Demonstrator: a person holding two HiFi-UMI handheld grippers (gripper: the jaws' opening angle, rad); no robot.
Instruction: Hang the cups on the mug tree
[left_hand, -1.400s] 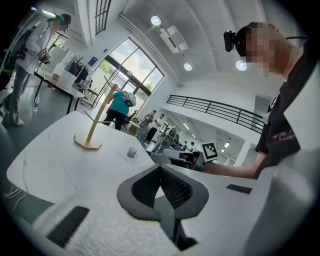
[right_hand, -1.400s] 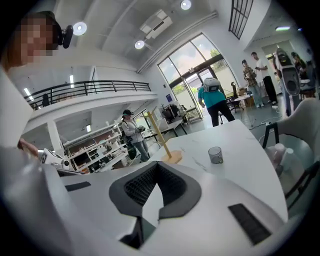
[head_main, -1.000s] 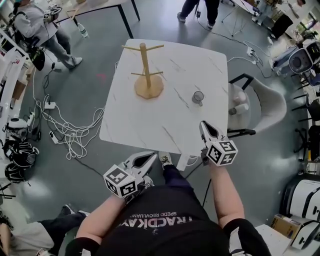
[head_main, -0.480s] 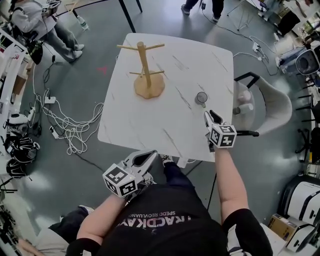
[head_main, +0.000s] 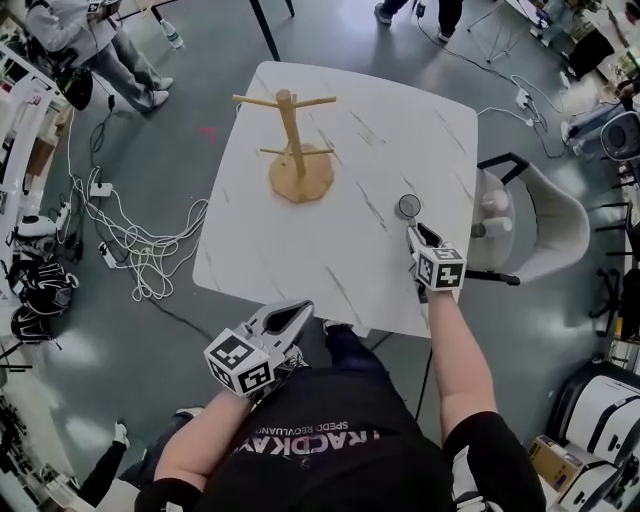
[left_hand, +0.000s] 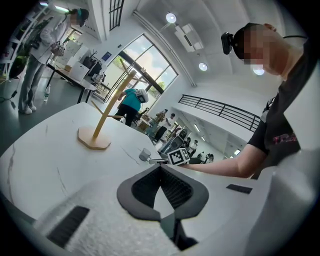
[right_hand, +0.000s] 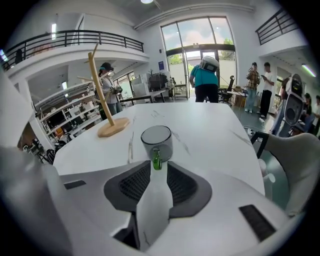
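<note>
Cup (right_hand: 156, 140) handle sits between parted tips of the right tongs (right_hand: 158, 167), while left tongs (left_hand: 160, 167) are pinched together, empty.

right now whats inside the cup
Nothing shows inside the cup: from the head view its opening looks empty. Its wall hides the bottom in the right gripper view.

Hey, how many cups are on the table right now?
1. The cup stands on the right side of the table, just ahead of the right hand-held gripper. The mug tree holds none.
</note>
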